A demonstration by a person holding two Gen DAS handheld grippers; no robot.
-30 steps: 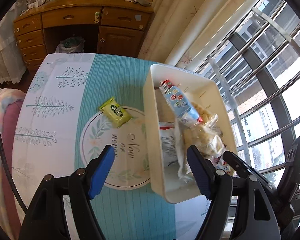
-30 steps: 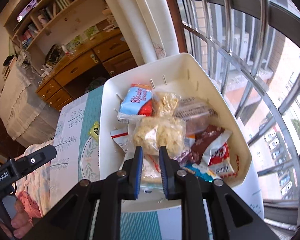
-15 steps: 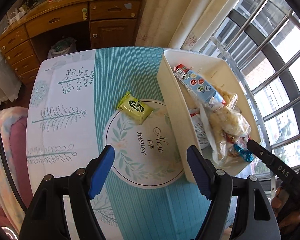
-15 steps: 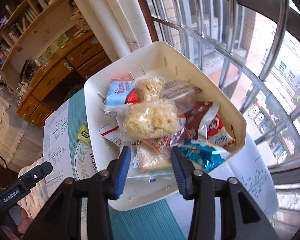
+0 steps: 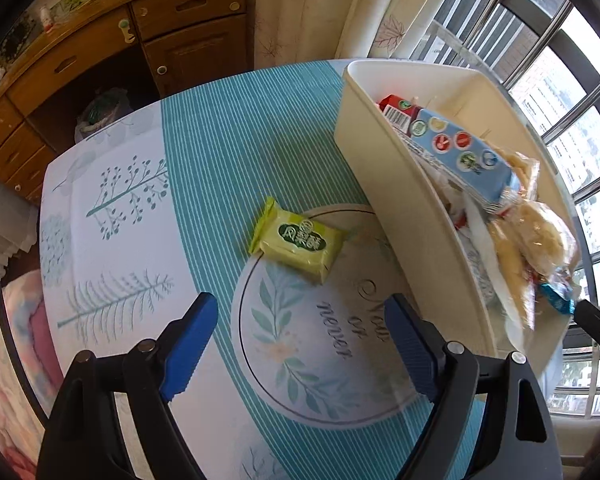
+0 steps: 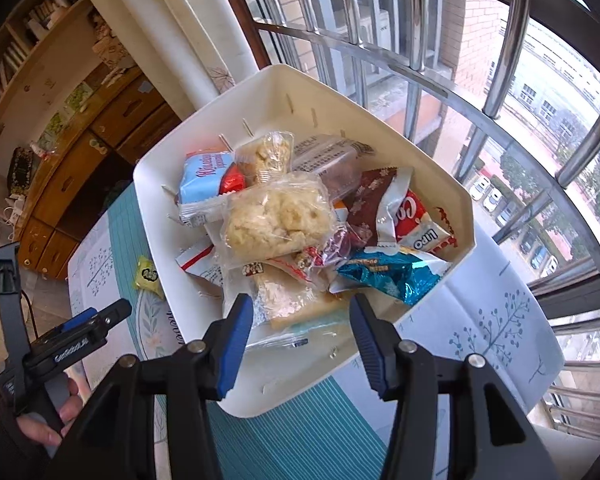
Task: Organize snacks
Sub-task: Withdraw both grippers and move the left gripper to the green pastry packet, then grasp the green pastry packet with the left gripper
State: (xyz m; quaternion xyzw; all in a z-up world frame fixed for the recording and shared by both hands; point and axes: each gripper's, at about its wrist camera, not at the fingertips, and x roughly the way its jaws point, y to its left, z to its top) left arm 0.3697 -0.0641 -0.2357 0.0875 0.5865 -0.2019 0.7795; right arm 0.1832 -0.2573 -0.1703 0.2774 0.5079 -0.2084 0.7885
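1. Ahead of the left claw (image 5: 296, 350), on the teal striped tablecloth (image 5: 236, 152), lies the one snack still outside the bin: a small, flat, lime-green plastic packet (image 5: 300, 246) with a dark green printed label and crimped ends.
2. Its blue pads have just been opening and stand wide apart with nothing between them; the packet is clear of both tips, a little further along the cloth.
3. To the right of that claw stands the cream plastic bin (image 5: 384, 168), its near wall just beside the packet.
4. Risk: the packet is thin and slick, so pads closing above it could skate over the wrapper or pinch the cloth instead.
5. Risk: the right-hand pad may knock the bin wall on the way in, since wall and packet sit so near each other.
6. Below the right claw (image 6: 302, 322), the bin (image 6: 440, 184) is heaped with crinkly snack bags. Its pads, also just opened, hold nothing, with a clear bag of pale crackers (image 6: 288, 300) beneath the gap.
7. Risk: another packet dropped on that heap could slide back over the rim.
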